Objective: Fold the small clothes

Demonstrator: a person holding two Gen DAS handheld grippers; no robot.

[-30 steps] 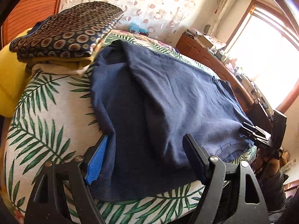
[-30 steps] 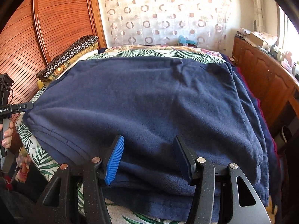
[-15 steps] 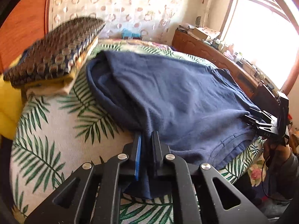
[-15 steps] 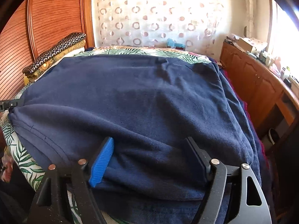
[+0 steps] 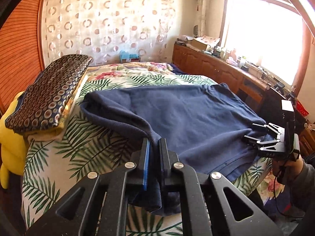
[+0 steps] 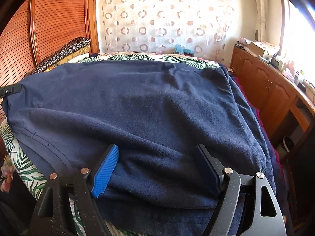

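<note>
A navy blue garment [image 5: 189,118] lies spread over the palm-print bedspread [image 5: 78,149]. My left gripper [image 5: 154,143] is shut on the garment's near left corner and lifts it into a ridge. My right gripper [image 6: 157,155] is open, with its fingers on either side of a bunched fold at the garment's [image 6: 137,102] near edge. The right gripper also shows in the left wrist view [image 5: 254,131] at the garment's right corner. The left gripper's tip [image 6: 9,90] shows at the left edge of the right wrist view.
A stack of folded clothes with a brown circle-print piece on top [image 5: 51,92] sits at the bed's left, over something yellow [image 5: 9,137]. More dark clothes [image 6: 271,153] lie at the bed's right edge. A wooden cabinet [image 6: 269,90] runs along the right.
My left gripper closed on the garment's corner and raised it. My right gripper stayed open and moved further onto the garment's near edge.
</note>
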